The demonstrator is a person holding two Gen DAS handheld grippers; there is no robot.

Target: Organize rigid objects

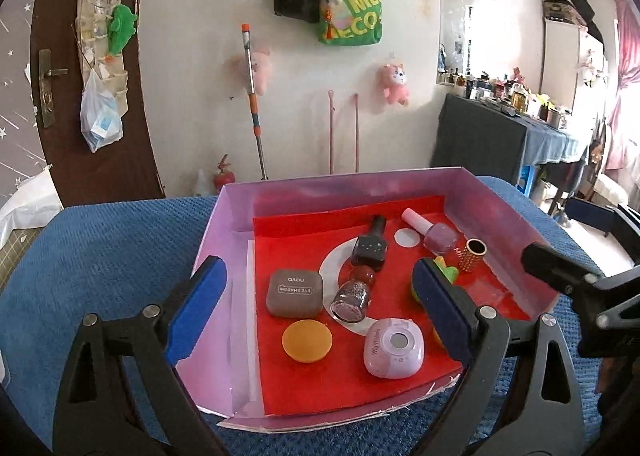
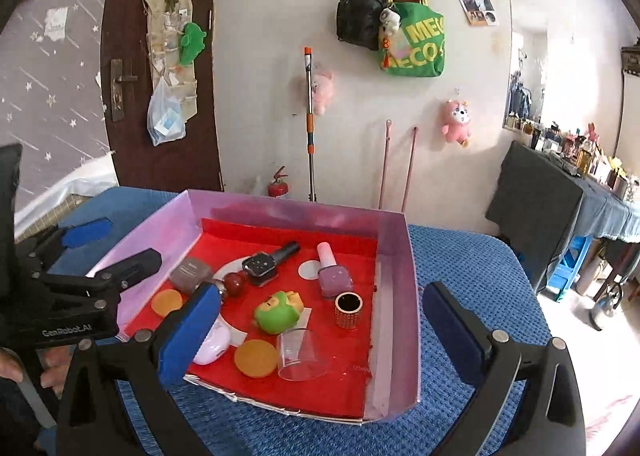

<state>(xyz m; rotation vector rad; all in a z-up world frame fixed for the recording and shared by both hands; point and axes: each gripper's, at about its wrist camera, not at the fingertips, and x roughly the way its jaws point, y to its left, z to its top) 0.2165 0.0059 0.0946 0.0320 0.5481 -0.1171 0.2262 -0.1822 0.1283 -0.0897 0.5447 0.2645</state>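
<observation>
I am holding my left tool [image 1: 320,316] and right tool [image 2: 320,332] released and empty before the shallow pink cardboard tray [image 2: 396,248]; small cosmetics are lying inside it, so choosing one comes next.

On the table [image 2: 480,280]: an open box [image 2: 394,256], everything else inside it.

- Along the back: left nail polish bottle [image 1: 370,248] and right nail polish bottle [image 1: 434,234], both lying down.
- Just right of the latter, near the right wall: studded tube [image 1: 472,256], upright.
- At the left: eye-shadow case [image 1: 295,293].
- Right of the case: small ball [image 1: 362,275] touching the left bottle, with a glass bottle [image 1: 352,298] lying just before it.
- Before the case: first disc [image 1: 307,340]; to its right, rounded gadget [image 1: 394,348].
- Before the tube: toy [image 2: 278,312].
- Nearest the front edge: second disc [image 2: 256,358] and, beside it on the right, a tipped cup [image 2: 300,354].
</observation>
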